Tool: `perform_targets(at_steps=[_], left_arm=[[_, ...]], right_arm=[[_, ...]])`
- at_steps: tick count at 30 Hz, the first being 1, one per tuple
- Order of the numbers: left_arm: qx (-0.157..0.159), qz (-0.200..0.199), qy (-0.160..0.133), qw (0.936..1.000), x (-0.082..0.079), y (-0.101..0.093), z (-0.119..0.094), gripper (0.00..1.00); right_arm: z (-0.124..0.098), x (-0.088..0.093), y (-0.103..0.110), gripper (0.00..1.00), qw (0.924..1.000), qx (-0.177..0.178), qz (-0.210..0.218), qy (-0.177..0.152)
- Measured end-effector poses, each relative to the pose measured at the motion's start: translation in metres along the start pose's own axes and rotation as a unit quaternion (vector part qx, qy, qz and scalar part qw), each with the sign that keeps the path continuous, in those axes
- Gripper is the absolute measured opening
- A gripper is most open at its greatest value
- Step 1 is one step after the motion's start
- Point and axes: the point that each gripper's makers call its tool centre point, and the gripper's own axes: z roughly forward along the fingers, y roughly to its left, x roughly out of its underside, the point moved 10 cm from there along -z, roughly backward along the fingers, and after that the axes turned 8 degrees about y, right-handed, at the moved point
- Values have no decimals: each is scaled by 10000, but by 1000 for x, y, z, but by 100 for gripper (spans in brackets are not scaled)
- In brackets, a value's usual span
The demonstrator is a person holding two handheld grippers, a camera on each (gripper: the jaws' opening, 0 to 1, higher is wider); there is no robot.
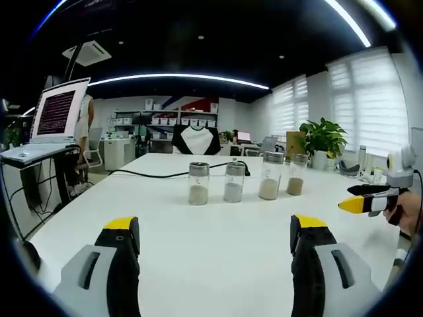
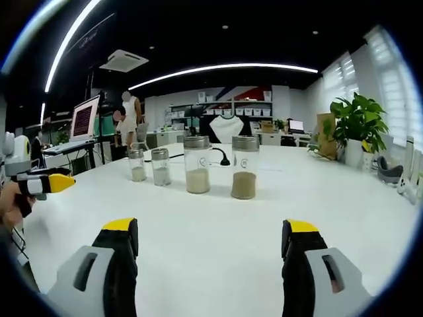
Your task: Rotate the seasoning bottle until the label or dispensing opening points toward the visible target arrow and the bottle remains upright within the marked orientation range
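**Four bottles in a row on a white table; both grippers apart and holding nothing**

1. Room. An open office with a dark ceiling, curved light strips and blinds over bright windows. Shelving stands along the far wall, and a person (image 2: 129, 112) stands at the back beside the laptop.

2. Table (image 1: 198, 244). White, long and wide. Broad bare surface lies between your grippers and the bottles, and more behind them up to the far edge. In the left gripper view its left edge runs close beside the laptop stand. A black cable (image 1: 152, 175) crosses the top behind the bottles.

3. Plant (image 1: 322, 140). Leafy, in a white pot, at the far window side, well apart from the bottles.

4. Laptop (image 1: 51, 119). Open on a raised stand off the table's left edge.

5. Left gripper (image 1: 215, 238). Your yellow-tipped jaws stand wide apart over bare table, short of the row.

6. Right gripper (image 2: 210, 239). Jaws wide apart, gripping nothing, aimed at the two nearer bottles. From the left gripper view it enters at the right, off to the side of the row.

7. Seasoning bottles (image 1: 198, 183) (image 2: 197, 164). Four clear bottles with metal lids, each part filled with pale powder, in one line mid-table with gaps between them. All stand upright, long axis vertical. You cannot tell which way a label or opening faces.
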Motion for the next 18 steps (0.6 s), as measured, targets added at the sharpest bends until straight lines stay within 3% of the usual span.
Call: perform_targets(at_steps=[18], left_arm=[[-25,-58,54,10000,5,3,-3,100]], right_arm=[[27,-23,9,89,9982,-546,-124,-235]])
